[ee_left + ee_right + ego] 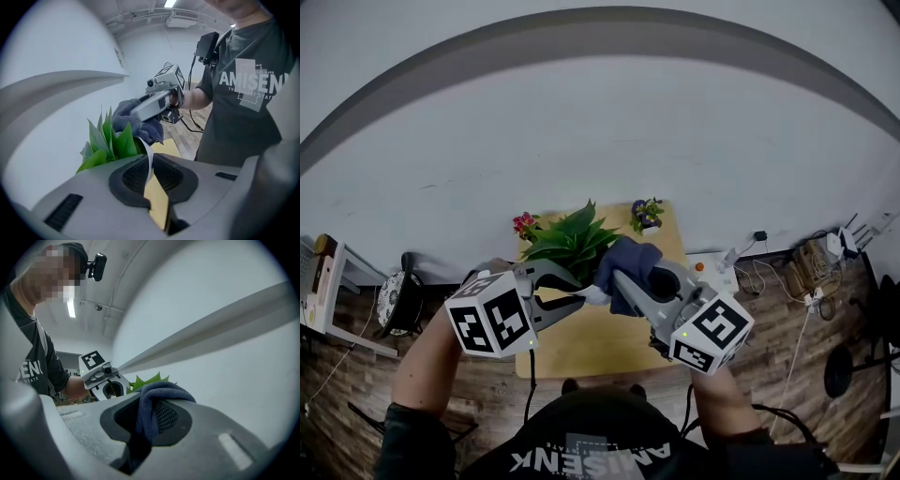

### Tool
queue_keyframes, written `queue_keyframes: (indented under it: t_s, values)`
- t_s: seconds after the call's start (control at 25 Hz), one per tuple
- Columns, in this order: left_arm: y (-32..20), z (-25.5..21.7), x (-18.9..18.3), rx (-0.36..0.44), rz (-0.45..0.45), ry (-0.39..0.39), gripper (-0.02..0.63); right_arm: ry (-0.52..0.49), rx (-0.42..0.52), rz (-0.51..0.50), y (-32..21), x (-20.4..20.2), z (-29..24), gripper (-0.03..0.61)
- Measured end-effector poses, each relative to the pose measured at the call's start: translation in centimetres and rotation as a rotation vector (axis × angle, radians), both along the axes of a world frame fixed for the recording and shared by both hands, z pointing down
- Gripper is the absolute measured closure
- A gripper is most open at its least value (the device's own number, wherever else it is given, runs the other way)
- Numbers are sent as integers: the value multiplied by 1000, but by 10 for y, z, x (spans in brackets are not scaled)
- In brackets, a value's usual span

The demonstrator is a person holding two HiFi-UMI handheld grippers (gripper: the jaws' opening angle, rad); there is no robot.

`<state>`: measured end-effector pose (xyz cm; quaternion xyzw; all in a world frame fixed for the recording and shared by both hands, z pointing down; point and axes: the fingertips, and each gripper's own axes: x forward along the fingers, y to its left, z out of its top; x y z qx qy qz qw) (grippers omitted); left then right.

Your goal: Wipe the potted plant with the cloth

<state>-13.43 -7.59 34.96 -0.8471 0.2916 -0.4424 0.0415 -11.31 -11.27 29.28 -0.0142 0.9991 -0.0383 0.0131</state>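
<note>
— Where is the potted plant [570, 240]?

— It stands towards the far edge of the table [609, 342], between the red flower pot [525, 224] at the far left corner and the purple flower pot [646, 216] at the far right one. Its green leaves fan upward and towards me.

— What is your left gripper [150, 165] doing?

— My jaws there are nearly together, pinching one long leaf [149, 152]. It is a thin pale strip that curves out of the plant and runs down between my two dark pads. The gripper points downward at the plant from the left side.

— And your right gripper [151, 412]?

— Those jaws are clamped on the cloth [157, 394]. It is dark blue, bunched between the pads and folded over the tips.

— Where does the cloth sit against the plant?

— From my head camera it is at the plant's right side, just beside the leaf my left gripper holds, and close against the green leaves. I cannot tell whether it presses on them. My two grippers come in from opposite sides and nearly meet in front of the plant
</note>
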Motion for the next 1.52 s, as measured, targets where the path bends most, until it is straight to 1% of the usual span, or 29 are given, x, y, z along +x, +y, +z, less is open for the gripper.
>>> queue_keyframes:
  t_s: [0.12,0.36,0.6,0.76,0.84,0.96,1.04,1.2,1.32,1.44,1.52]
  values:
    - [3,0,0,2,4,4,583,6,-30,-5,2,2,13,532]
    - [5,2,3,7,18,1,583,39,-122,10,-1,12,51,532]
    - [7,3,3,2,77,-18,584,83,-132,14,-7,17,78,532]
    - [7,1,2,6,102,-19,584,156,-168,49,-17,20,106,532]
    - [10,0,4,5,122,-18,584,174,-180,58,-22,25,112,532]
    - [15,-1,9,-8,159,-28,584,170,-168,80,-33,36,104,532]
    - [19,0,12,-14,185,-37,584,143,-140,87,-39,42,85,532]
    - [25,-1,19,-13,229,-53,584,37,-67,41,-34,43,26,532]
    - [24,-2,20,4,231,-66,584,-35,-33,-10,-22,38,-12,532]
    - [23,-8,19,18,230,-58,584,-51,-6,-43,-13,29,-25,532]
    - [25,-11,20,28,242,-56,584,-49,-12,-52,-11,25,-23,532]
